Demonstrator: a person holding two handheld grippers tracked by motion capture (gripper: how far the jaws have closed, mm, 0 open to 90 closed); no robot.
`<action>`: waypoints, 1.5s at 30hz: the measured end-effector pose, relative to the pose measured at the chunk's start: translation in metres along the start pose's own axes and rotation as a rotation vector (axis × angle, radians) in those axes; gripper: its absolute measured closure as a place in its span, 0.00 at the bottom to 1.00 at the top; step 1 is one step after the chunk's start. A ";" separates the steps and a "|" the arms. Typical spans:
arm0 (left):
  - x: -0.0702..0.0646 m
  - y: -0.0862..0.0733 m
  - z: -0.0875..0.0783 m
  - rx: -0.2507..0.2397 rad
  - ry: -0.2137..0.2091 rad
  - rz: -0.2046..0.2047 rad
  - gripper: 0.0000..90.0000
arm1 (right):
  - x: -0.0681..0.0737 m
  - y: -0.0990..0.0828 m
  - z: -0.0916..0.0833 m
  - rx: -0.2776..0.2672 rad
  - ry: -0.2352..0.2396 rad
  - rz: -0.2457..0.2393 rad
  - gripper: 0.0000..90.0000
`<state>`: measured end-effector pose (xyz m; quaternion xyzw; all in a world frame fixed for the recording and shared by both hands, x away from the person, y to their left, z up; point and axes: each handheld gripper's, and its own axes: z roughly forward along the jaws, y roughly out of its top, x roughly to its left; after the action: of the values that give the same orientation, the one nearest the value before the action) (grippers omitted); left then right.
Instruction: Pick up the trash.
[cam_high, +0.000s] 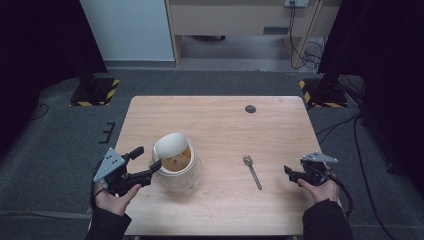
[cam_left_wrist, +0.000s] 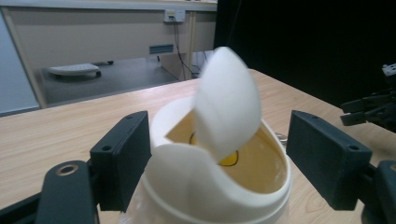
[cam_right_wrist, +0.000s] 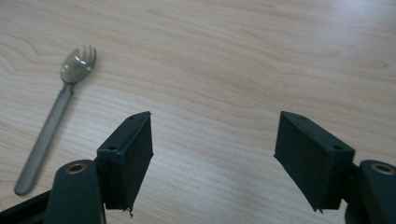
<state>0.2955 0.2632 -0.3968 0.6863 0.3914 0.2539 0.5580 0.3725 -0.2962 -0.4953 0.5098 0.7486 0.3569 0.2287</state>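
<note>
Even overhead light brightens the table; corners fall dark (soft shadows); the white lid is motion-blurred.

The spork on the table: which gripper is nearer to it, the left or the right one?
Right. The right gripper is open just beside the spork, on bare table. The left gripper is farther away, its fingers open around the white swing-lid bin.

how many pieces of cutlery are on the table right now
1. A metal spork lies flat on the table, between the white swing-lid bin and the right gripper. The bin's inside is partly hidden.
</note>
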 end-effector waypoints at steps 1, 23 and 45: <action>0.003 -0.003 -0.003 0.003 0.009 -0.003 0.23 | 0.001 0.002 -0.001 -0.010 0.002 0.004 0.31; 0.056 -0.071 0.008 0.230 0.129 -0.093 0.18 | 0.044 0.057 -0.005 -0.141 0.120 -0.004 0.41; 0.061 -0.076 0.013 0.280 0.153 -0.091 0.19 | 0.092 0.029 0.050 0.093 0.179 -0.067 0.65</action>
<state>0.3209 0.3114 -0.4783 0.7173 0.4952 0.2230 0.4365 0.3901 -0.1891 -0.5031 0.4608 0.7983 0.3581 0.1490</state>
